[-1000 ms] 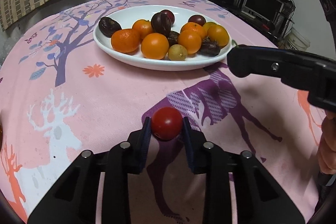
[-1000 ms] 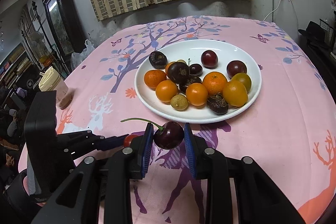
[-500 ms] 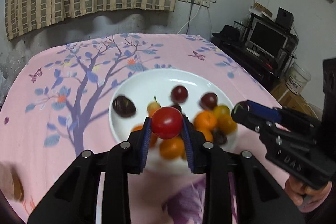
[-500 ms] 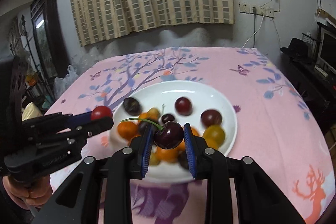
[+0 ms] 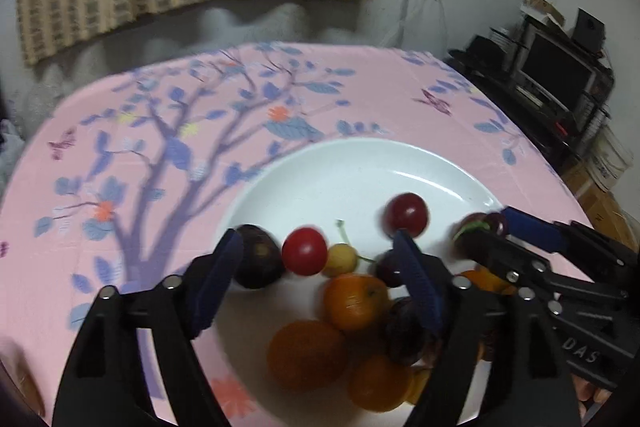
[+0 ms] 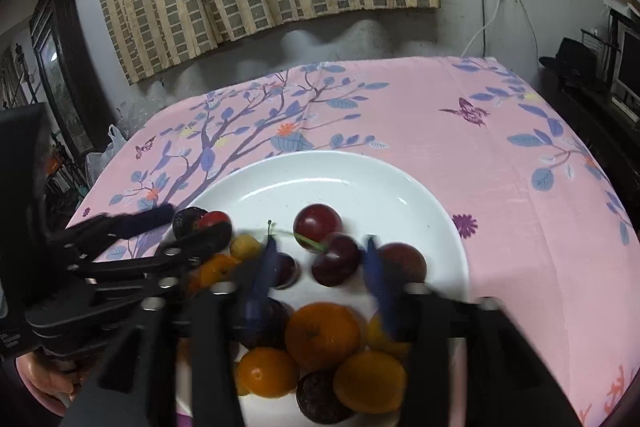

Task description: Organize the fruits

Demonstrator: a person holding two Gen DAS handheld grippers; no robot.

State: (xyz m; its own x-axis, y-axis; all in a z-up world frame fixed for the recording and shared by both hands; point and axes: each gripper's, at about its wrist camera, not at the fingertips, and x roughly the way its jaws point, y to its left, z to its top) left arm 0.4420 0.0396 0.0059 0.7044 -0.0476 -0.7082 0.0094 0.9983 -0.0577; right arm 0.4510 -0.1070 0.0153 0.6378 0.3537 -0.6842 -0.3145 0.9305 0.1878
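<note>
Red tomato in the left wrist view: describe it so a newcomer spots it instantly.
On the pink tablecloth is a white plate of fruit. At the plate's left side, the red tomato shows between a dark wrinkled fruit and a small yellow cherry. It is the only bright red, glossy, stemless fruit there.

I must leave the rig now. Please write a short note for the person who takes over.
Left gripper: fingers open, red cherry tomato just let go above the white plate.
Right gripper: fingers open, dark cherry with green stem between them, released over the plate.
Done: both fruits brought to the plate with the oranges.
Left: draw both grippers back; no other loose fruit shows on the tablecloth.
</note>
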